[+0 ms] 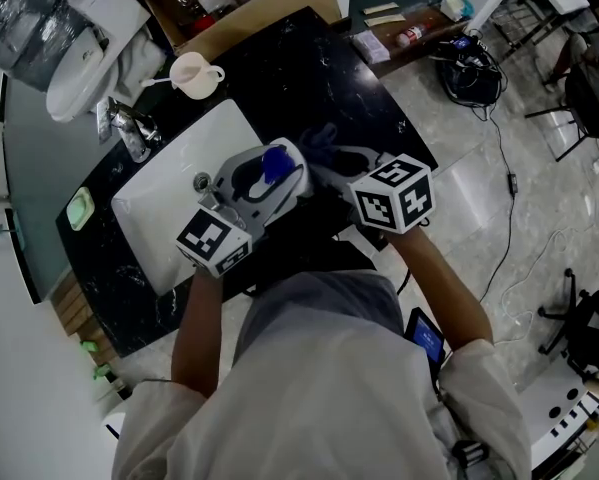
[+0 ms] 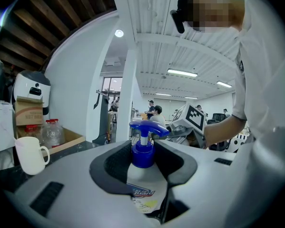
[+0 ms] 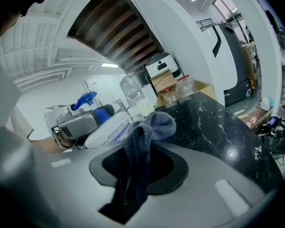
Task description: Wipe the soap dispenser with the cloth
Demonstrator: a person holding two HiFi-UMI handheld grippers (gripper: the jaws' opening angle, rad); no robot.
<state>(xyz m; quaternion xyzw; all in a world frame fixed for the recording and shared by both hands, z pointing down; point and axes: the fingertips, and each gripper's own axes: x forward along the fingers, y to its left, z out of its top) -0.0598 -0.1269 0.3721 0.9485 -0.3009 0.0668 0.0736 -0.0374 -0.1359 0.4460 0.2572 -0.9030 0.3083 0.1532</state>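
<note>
The soap dispenser (image 2: 141, 184) is a white bottle with a blue pump (image 2: 143, 132). My left gripper (image 2: 144, 158) is shut on the bottle's shoulder and holds it above the sink; in the head view the blue pump (image 1: 275, 164) shows at that gripper's tip (image 1: 269, 176). A grey-blue cloth (image 3: 142, 137) hangs bunched between the jaws of my right gripper (image 3: 140, 160), which is shut on it. In the right gripper view the cloth sits right beside the tilted bottle (image 3: 109, 129). Seen from the head, the cloth (image 1: 324, 146) lies just right of the dispenser.
A white sink basin (image 1: 159, 203) with a chrome faucet (image 1: 131, 126) is set in the black marble counter (image 1: 349, 78). A white mug (image 1: 195, 74), a cardboard box (image 1: 241, 0) and a green soap dish (image 1: 79, 209) stand around it. Cables lie on the floor (image 1: 479, 68).
</note>
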